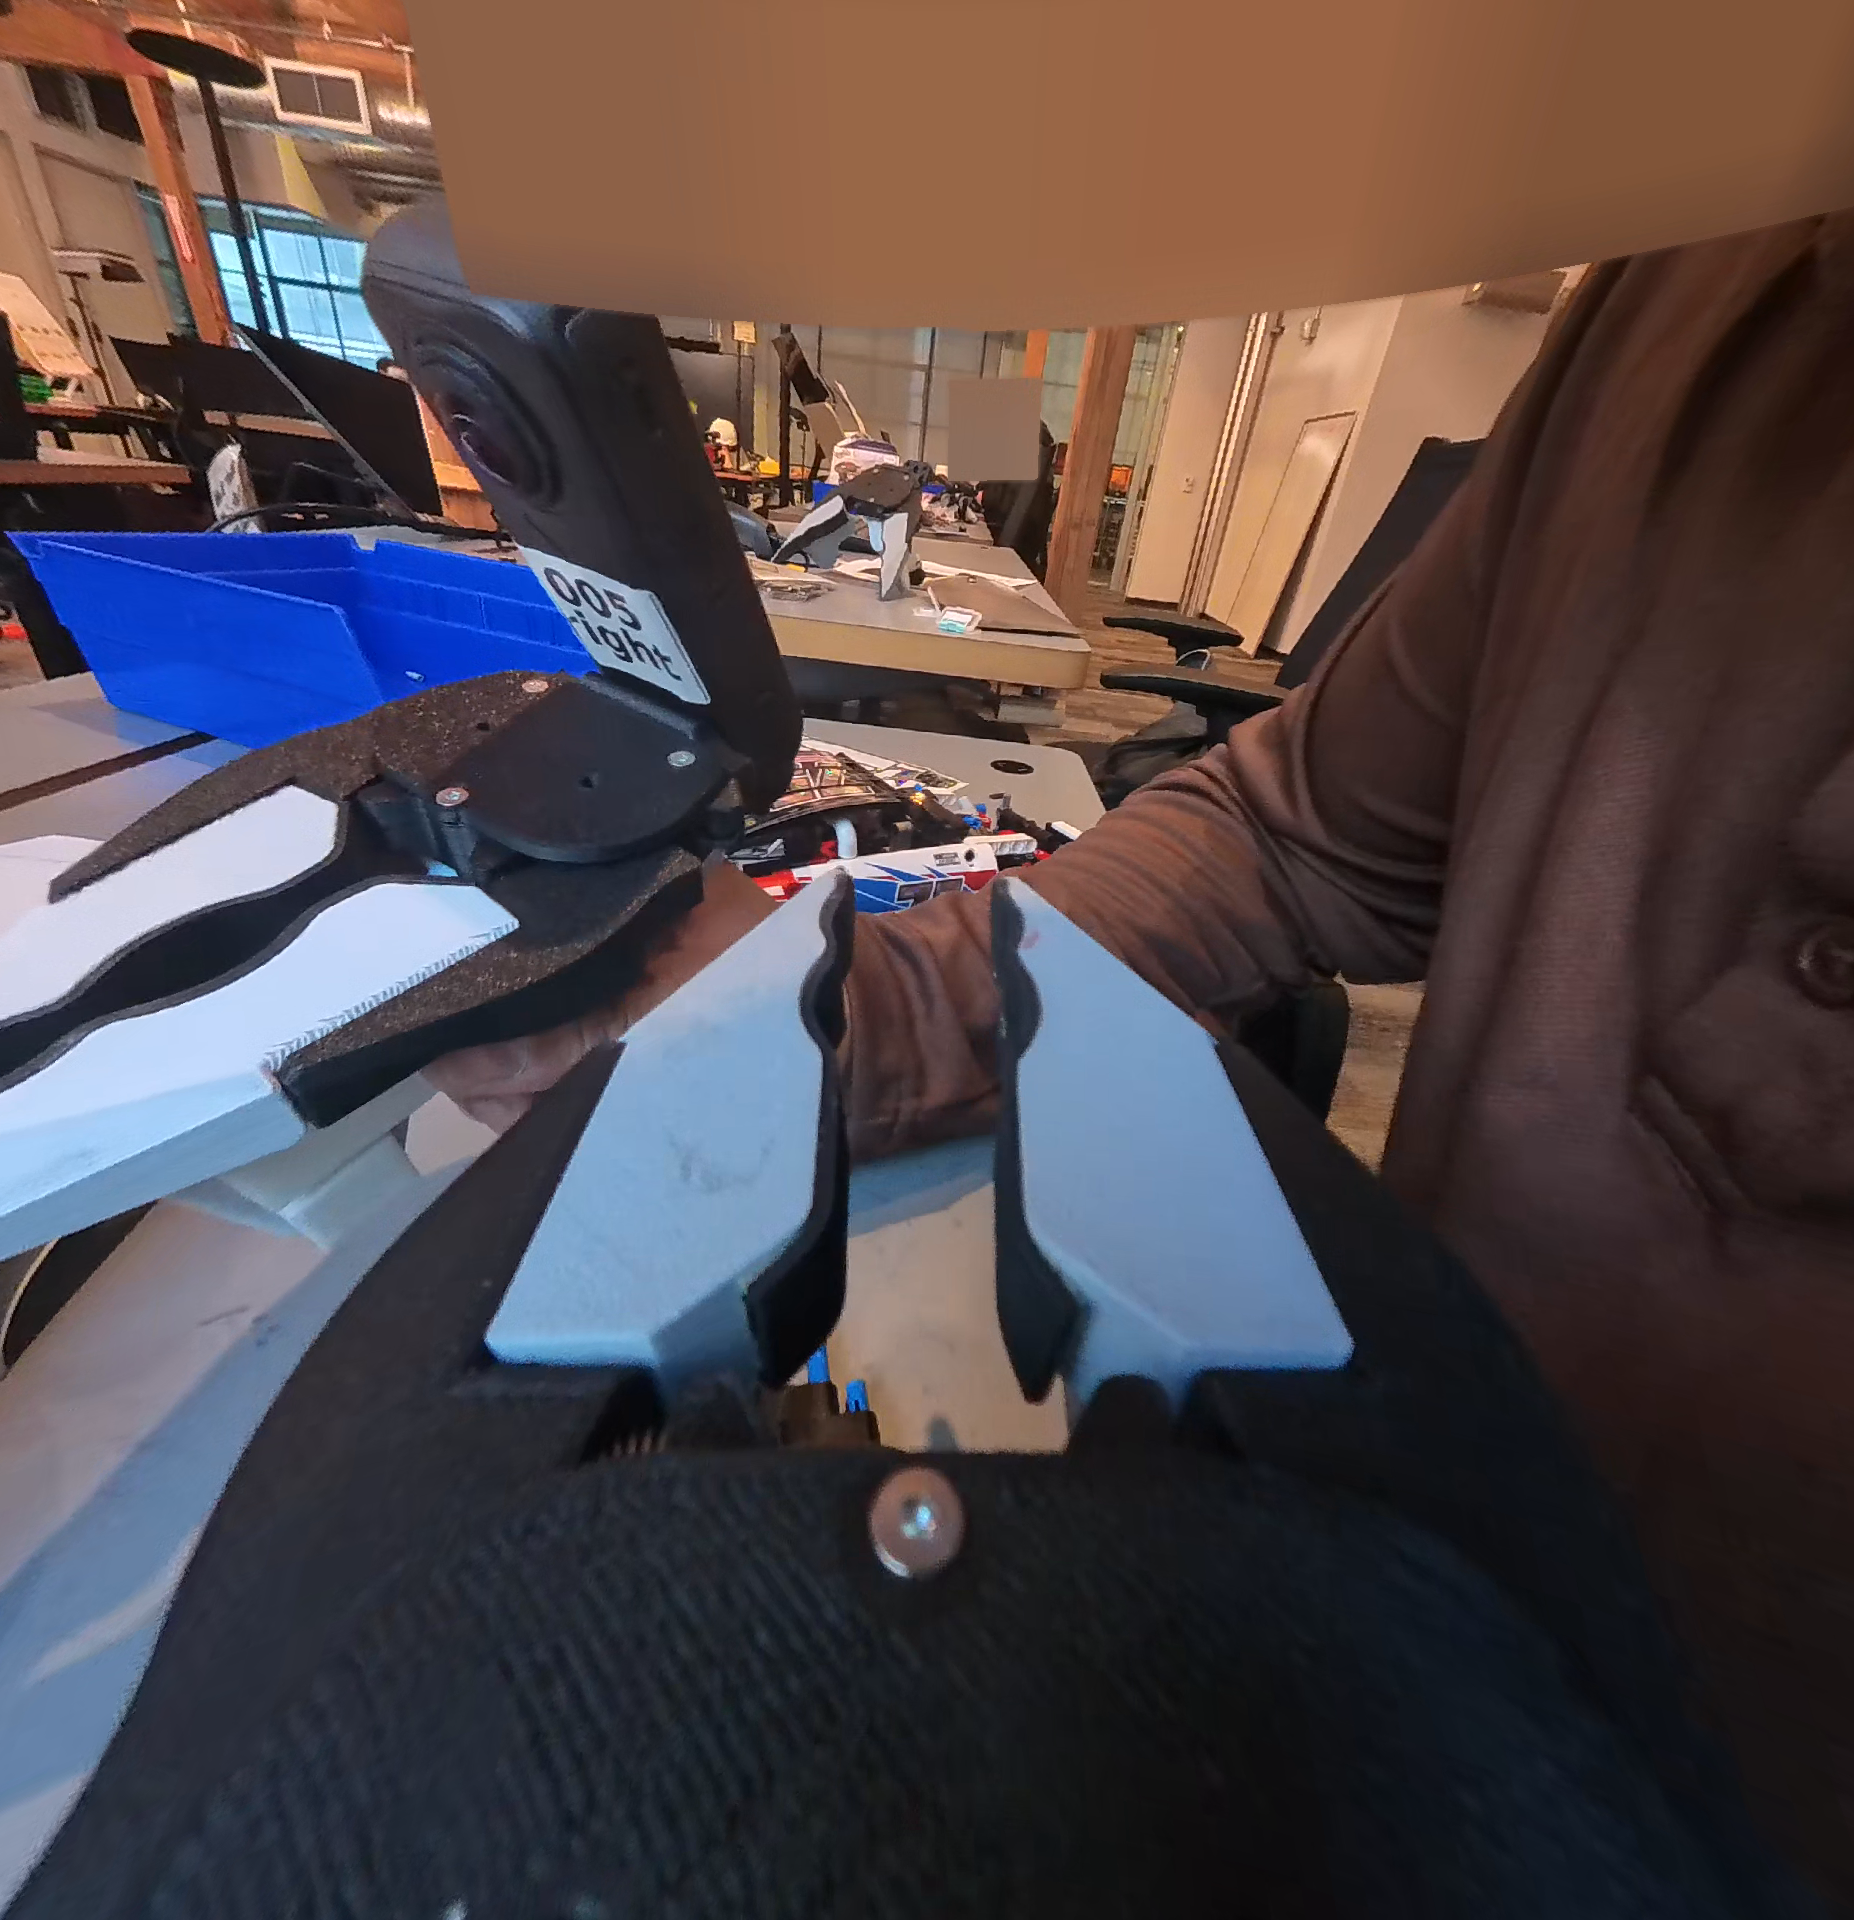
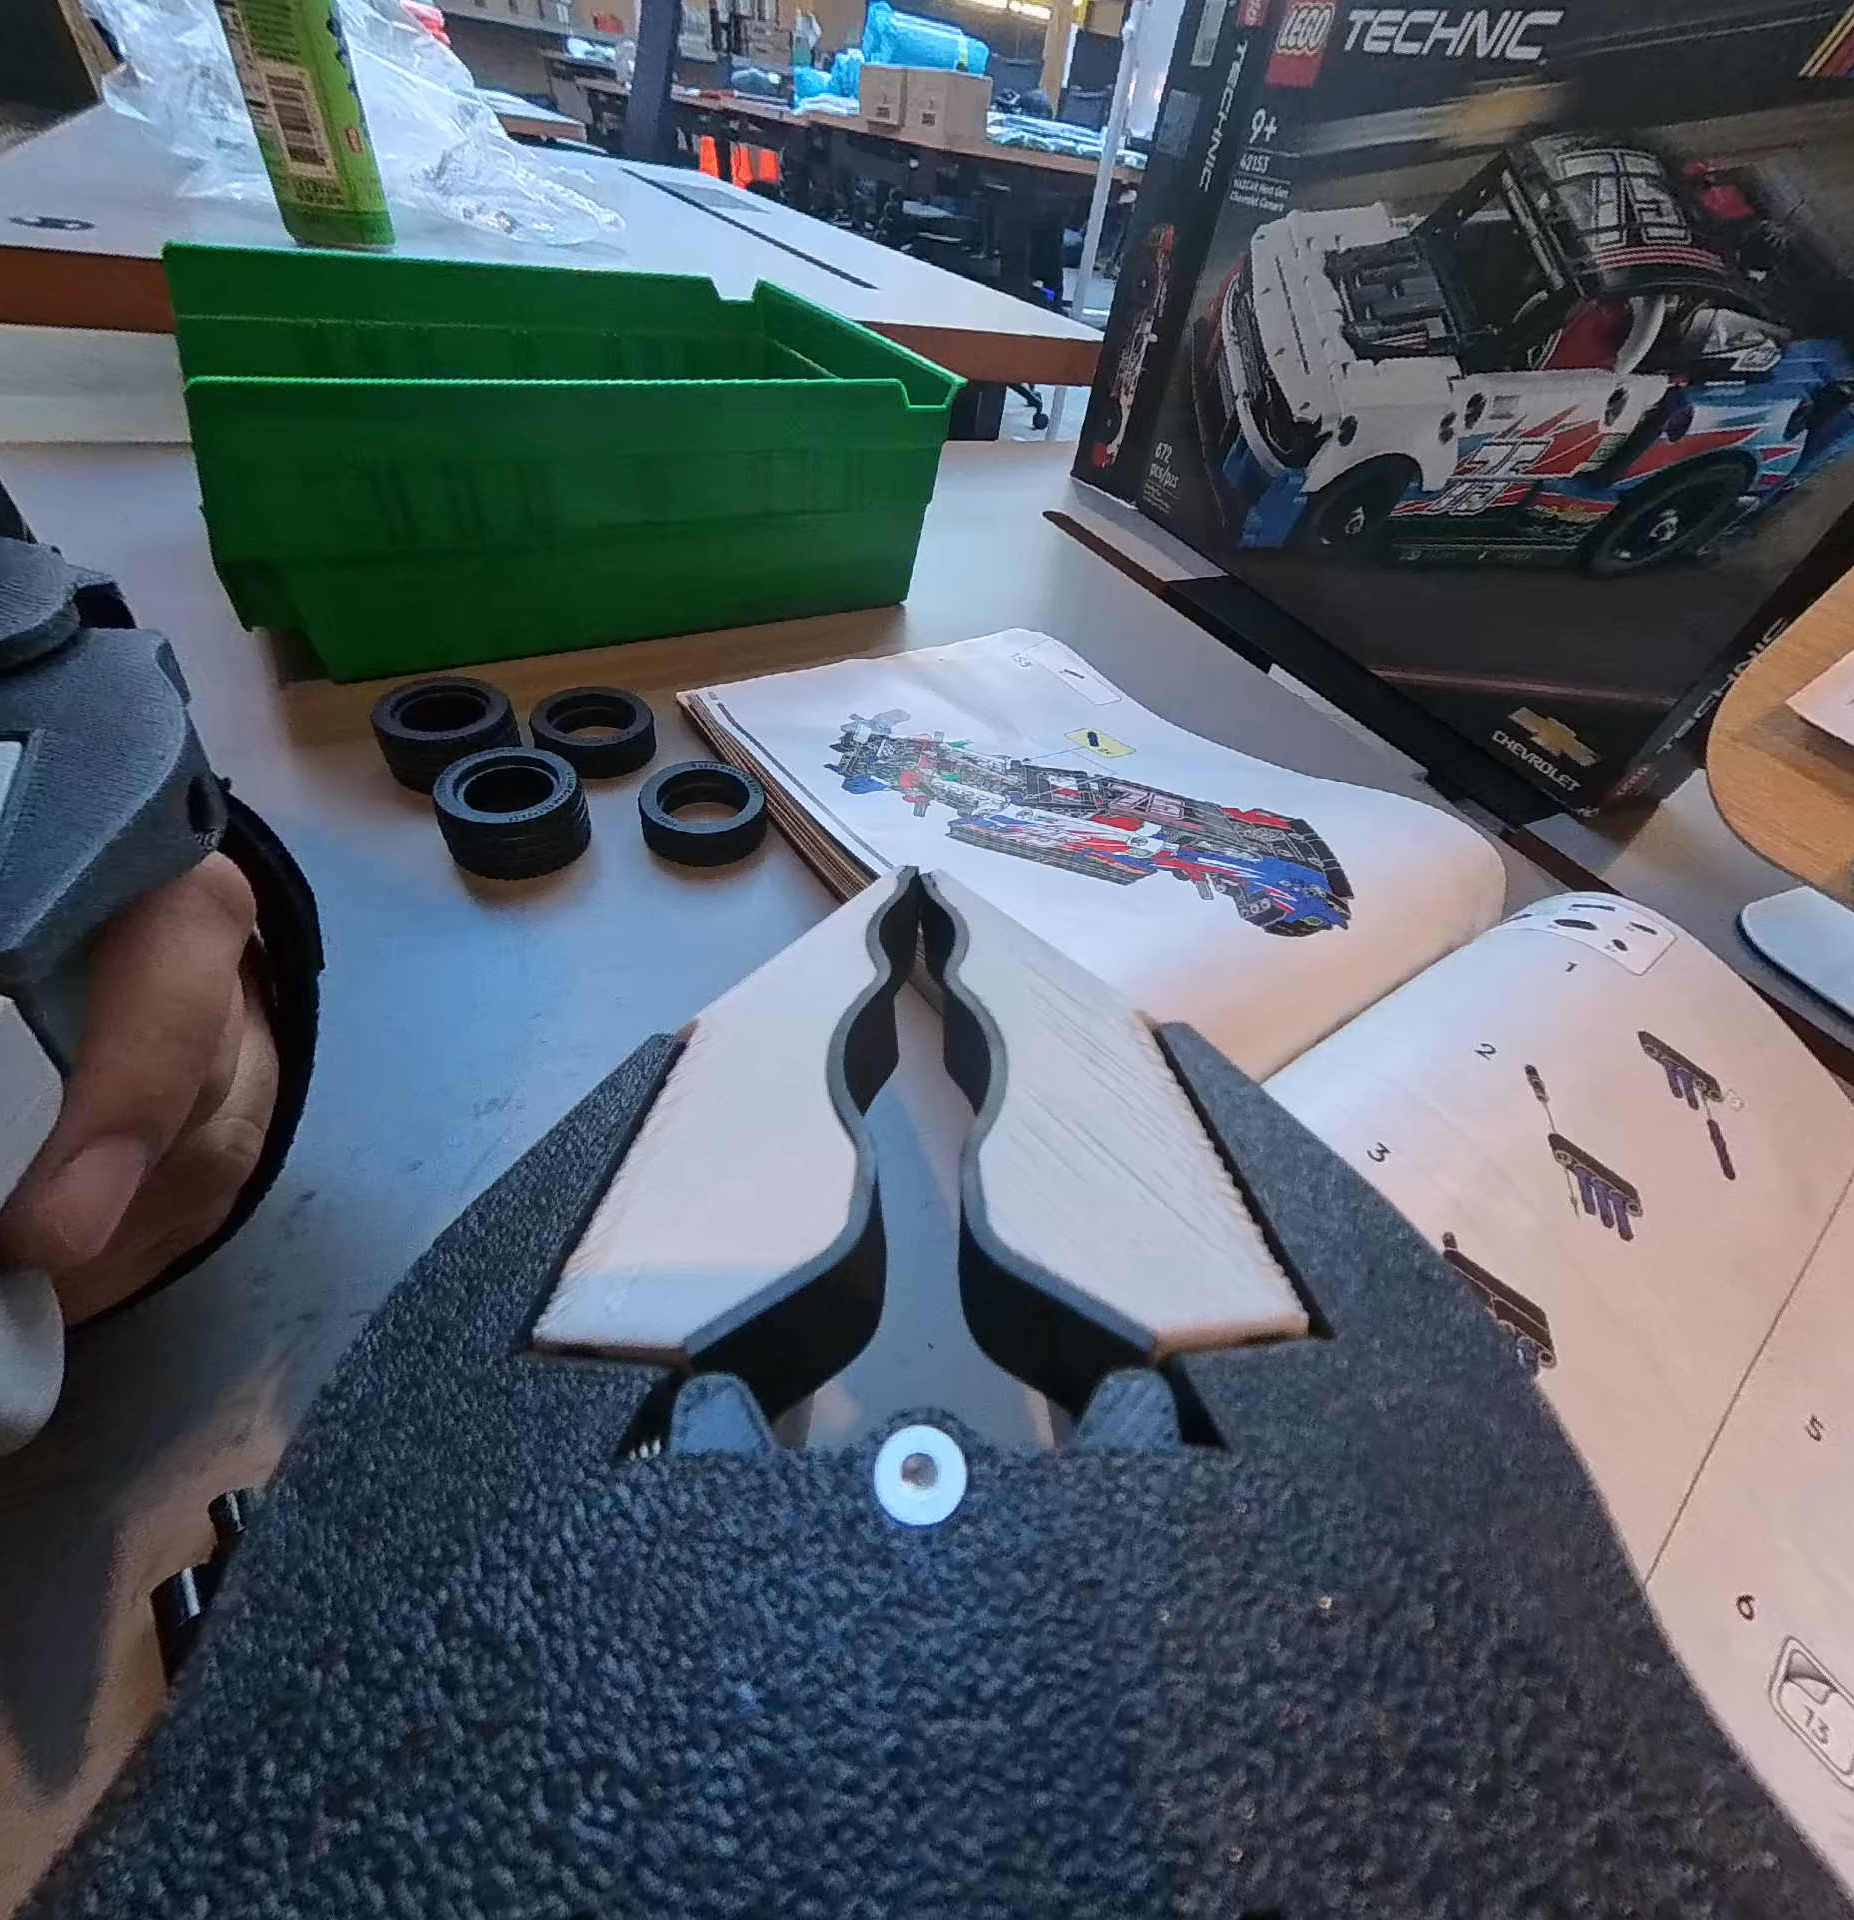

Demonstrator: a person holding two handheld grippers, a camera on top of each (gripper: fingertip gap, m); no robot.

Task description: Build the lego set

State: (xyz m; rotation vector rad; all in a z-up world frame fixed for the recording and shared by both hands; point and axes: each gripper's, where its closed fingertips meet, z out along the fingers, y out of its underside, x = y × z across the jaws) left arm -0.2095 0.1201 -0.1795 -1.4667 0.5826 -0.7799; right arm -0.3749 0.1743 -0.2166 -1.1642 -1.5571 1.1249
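Black and textured, our right gripper (image 2: 918,883) fills the near part of its own view with its fingertips pressed together and nothing between them, hovering over the open instruction booklet (image 2: 1110,831) on the grey table (image 2: 466,987). Our left gripper (image 1: 923,914) is released, a clear gap between its fingers and nothing held, and it points back across our brown sleeve (image 1: 1110,935). Just past that sleeve sits the partly built lego car (image 1: 902,842), its white, red and blue side panel and dark roof section already in place, though most of it is hidden from us. Left of the booklet lie four loose black tyres (image 2: 564,774), close together and not mounted on anything, so we judge the body well advanced and the wheels among the steps left. Behind the tyres stand stacked green bins (image 2: 549,478), and to the right the set's box (image 2: 1505,364) stands upright. A blue bin (image 1: 227,623) rests farther off in the left wrist view.
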